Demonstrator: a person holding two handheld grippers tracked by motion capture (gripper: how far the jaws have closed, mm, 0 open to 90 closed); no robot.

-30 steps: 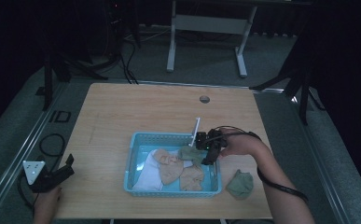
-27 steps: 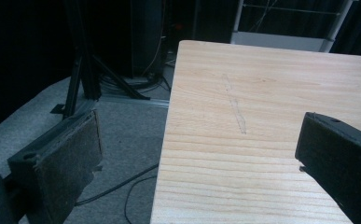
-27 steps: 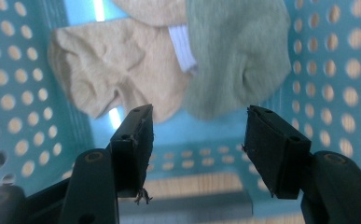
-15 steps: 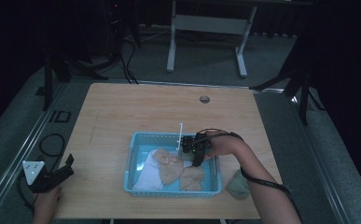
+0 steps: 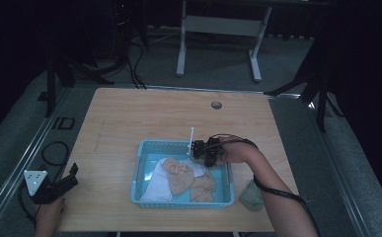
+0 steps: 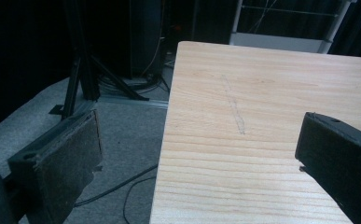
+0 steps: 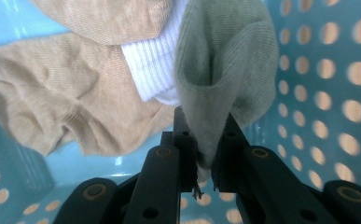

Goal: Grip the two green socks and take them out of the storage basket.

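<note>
Our right claw (image 7: 205, 154), its jaws just closed, pinches a grey-green sock (image 7: 225, 70) hanging into the blue basket's (image 5: 138, 170) far right corner, apparently; our left claw (image 6: 192, 158) idles released.

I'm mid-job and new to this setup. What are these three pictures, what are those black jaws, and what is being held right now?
A person holds a two-jaw hand gripper in each hand. The high view looks down on the light wooden table; the other two views ride on the grippers. The right gripper, inside the perforated light blue plastic basket, has just been closing and pinches a grey-green ribbed sock. Tan cloths and a white ribbed cloth lie beside it. The left gripper waits open at the table's edge. Another grey-green cloth lies outside the basket.
</note>
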